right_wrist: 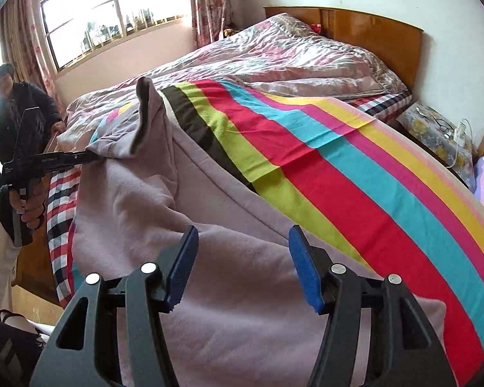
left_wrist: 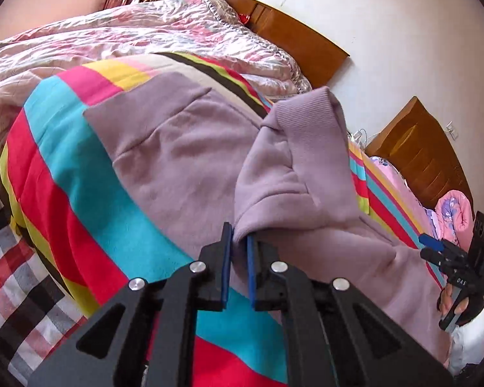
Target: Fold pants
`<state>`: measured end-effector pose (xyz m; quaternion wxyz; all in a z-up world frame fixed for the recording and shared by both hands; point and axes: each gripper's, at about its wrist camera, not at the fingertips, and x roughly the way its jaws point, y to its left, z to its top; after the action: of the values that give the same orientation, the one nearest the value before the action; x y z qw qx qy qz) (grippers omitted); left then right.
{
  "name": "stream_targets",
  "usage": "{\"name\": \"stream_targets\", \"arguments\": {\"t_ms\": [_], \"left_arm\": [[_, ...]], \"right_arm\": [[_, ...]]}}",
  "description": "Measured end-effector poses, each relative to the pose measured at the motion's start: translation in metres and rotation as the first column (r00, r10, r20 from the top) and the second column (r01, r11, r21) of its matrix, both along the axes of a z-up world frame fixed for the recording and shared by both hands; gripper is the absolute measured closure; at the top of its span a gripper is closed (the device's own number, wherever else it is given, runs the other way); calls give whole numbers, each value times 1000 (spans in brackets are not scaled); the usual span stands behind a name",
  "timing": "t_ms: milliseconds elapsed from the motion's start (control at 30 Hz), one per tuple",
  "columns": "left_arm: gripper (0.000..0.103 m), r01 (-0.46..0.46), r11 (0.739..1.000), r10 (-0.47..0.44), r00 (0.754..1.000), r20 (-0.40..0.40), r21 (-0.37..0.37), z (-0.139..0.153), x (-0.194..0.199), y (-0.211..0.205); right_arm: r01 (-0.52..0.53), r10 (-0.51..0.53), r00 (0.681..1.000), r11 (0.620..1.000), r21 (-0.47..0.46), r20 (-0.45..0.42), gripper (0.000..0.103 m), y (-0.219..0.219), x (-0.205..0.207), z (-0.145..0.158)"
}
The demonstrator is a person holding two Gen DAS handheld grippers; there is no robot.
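Your left gripper (left_wrist: 240, 237) is clamped on a raised fold of the mauve fleece pants (left_wrist: 184, 158), which lie across the striped blanket (left_wrist: 80, 167) on the bed. Your right gripper (right_wrist: 243, 242) hangs open over the cloth, gripping nothing. Pulling one-handed could drag the whole garment askew, or the thin pinch could slip.

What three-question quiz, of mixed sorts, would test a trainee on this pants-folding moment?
1. True or false: the left gripper is shut on a fold of the mauve pants.
2. Multiple choice: the right gripper is A) clamped on the waistband, B) open over the pants with nothing pinched, C) resting on the wooden headboard.
3. Fill the blank: the pants lie on a ______ blanket.

Key: 1 true; 2 B; 3 striped.
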<state>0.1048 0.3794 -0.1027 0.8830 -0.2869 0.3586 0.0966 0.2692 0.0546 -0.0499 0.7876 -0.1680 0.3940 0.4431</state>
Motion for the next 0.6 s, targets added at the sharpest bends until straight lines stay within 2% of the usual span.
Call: {"name": "stream_targets", "arguments": {"t_ms": [67,100,133,167,233,267,333,367,433,467,533,600], "left_arm": [[80,3,1000,-3,1000,10,-2,-5,0,-5],[63,12,1000,-12,1000,21,-18,-3,2,-7],[56,5,1000,-4,1000,21,-8,-1,3,-8],[56,-22,999,21,1000,9,39,6,3,-12],[56,-34,990,27,998,54,135,29,1,-24],[56,-14,984,0,997,75,179,43,2,-32],[44,94,966,-118,989,86,239,65,19,-50],[31,172,949,-197,978,73,263,72,34,-60],[29,282,902,-311,950,38,328,78,64,-82],[29,346,869,-368,930,-5,355,76,81,-93],[29,461,787,-463,880,-102,410,68,115,-115],[32,583,706,-547,810,-214,402,55,147,-123]], "right_arm": [[-15,14,1000,998,-54,-19,47,17,12,-10],[-12,9,999,997,-79,-37,47,22,17,-16],[-18,12,998,994,-105,-56,48,24,20,-21],[-25,18,998,991,-129,-58,48,24,19,-26],[-28,19,998,989,-148,-61,49,19,15,-31],[-32,22,997,989,-142,-73,49,15,12,-31],[-55,44,996,988,-147,-81,51,11,4,-35],[-70,57,995,984,-164,-86,51,12,-1,-40],[-87,78,995,979,-183,-54,53,12,-10,-43],[-97,88,995,977,-188,-52,53,12,-13,-42],[-113,106,993,973,-199,-43,53,11,-17,-41],[-123,118,992,971,-204,-33,54,10,-18,-41]]}}
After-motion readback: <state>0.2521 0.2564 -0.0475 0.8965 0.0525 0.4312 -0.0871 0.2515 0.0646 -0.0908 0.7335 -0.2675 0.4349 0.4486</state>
